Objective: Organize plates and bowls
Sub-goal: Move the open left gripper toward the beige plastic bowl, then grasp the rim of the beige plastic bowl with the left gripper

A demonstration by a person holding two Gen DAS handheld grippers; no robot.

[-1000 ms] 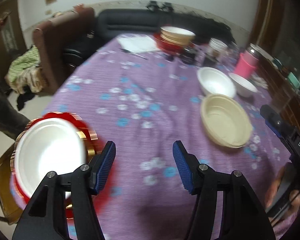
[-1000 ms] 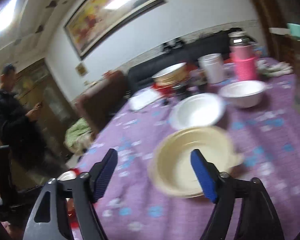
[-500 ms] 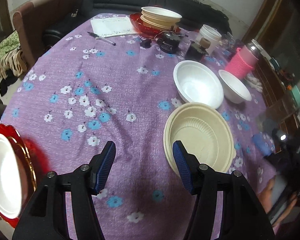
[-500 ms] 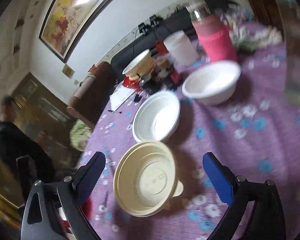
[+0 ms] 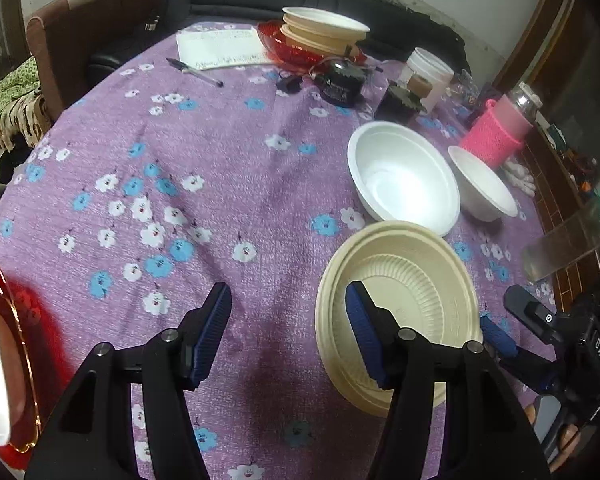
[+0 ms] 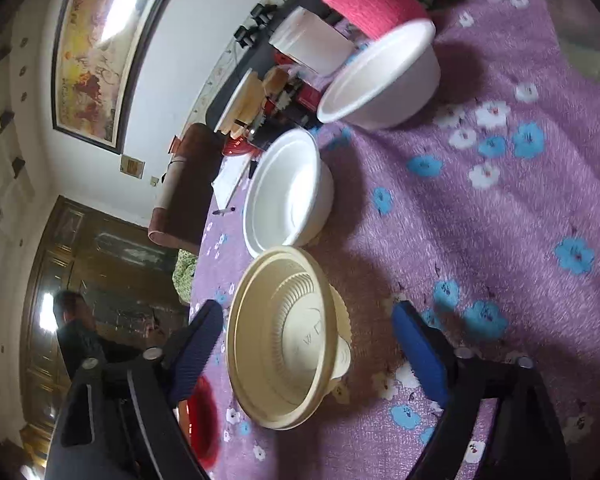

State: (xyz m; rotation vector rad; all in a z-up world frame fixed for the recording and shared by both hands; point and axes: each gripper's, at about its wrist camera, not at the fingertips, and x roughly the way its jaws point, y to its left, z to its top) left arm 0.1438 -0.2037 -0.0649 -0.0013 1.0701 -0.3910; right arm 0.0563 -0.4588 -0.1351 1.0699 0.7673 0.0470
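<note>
Cream bowl [image 5: 416,280]: ribbed, round, empty.

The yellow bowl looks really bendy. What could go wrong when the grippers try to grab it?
1. The right gripper is open around the yellow bowl; squeezing its thin wall could buckle it, or it could slip out.
2. The big white bowl sits right against the yellow bowl's rim, so a careless lift might bump or drag it.
3. The left gripper has one finger over the same bowl, so the two grippers could collide.
</note>
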